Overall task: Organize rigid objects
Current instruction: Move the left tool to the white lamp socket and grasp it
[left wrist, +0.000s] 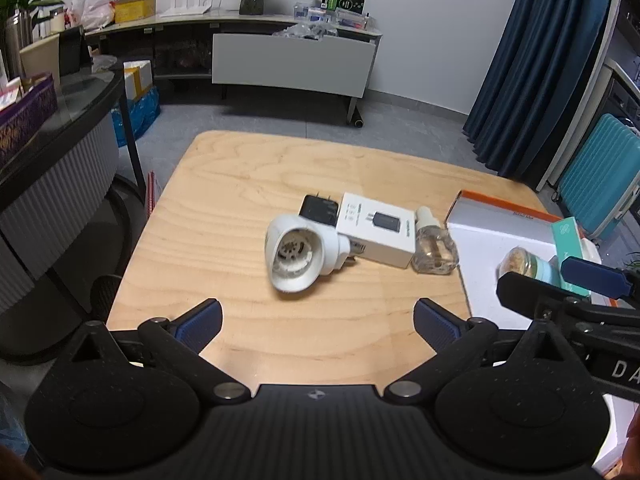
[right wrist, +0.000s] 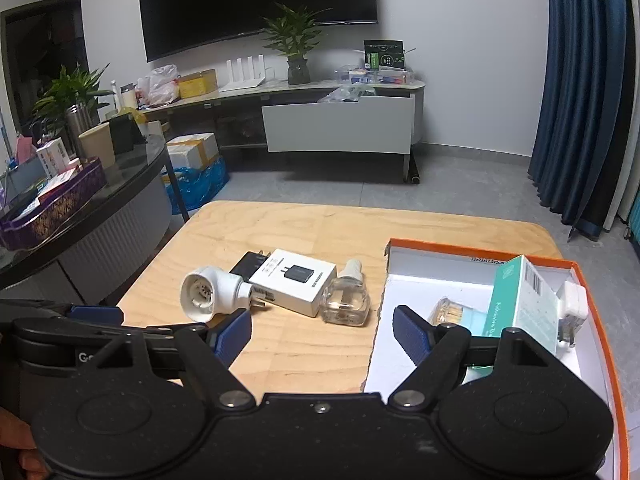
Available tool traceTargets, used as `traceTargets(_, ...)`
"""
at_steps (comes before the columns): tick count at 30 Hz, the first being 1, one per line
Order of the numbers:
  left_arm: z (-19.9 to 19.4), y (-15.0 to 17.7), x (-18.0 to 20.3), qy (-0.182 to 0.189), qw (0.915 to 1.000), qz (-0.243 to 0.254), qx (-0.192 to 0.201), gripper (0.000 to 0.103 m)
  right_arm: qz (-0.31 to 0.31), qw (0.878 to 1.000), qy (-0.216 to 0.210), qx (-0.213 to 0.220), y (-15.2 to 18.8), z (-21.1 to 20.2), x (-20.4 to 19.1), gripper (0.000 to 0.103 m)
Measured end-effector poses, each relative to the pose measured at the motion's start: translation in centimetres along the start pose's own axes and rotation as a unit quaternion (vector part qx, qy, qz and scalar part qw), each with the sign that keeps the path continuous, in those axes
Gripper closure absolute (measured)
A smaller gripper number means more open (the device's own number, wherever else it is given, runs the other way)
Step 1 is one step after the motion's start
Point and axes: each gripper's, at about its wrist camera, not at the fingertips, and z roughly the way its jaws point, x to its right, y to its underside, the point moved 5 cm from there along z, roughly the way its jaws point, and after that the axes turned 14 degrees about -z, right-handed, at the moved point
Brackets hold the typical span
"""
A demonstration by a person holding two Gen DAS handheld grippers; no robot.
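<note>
On the wooden table (left wrist: 240,184) lie a white plug-in device (left wrist: 298,254) (right wrist: 208,294), a black charger (left wrist: 318,209) (right wrist: 249,263), a white charger box (left wrist: 376,229) (right wrist: 294,282) and a clear glass bottle (left wrist: 434,249) (right wrist: 345,300). An orange-rimmed white box (right wrist: 480,252) (left wrist: 500,220) at the right holds a teal carton (right wrist: 520,304), a small jar (right wrist: 446,312) (left wrist: 518,262) and a white adapter (right wrist: 574,304). My left gripper (left wrist: 318,322) is open and empty, near the white device. My right gripper (right wrist: 322,330) is open and empty, between the bottle and the box.
A dark glass side table (right wrist: 80,200) with boxes stands at the left. A TV cabinet (right wrist: 340,120) with plants and clutter lines the far wall. Blue curtains (right wrist: 580,100) hang at the right, with a teal suitcase (left wrist: 600,176) beside them.
</note>
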Motion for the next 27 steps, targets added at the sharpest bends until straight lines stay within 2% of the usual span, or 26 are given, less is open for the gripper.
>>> traceTargets(13, 2.3, -0.5, -1.6, -0.011, 0.9999, -0.008, -0.006, 0.000, 0.016, 1.000, -0.008, -0.006, 0.8, 1.2, 0.6, 0.011)
traceTargets(27, 6.0, -1.8, -0.7, -0.015, 0.9996, 0.021, -0.011, 0.000, 0.006, 1.000, -0.006, -0.023, 0.4, 3.7, 1.0, 0.011)
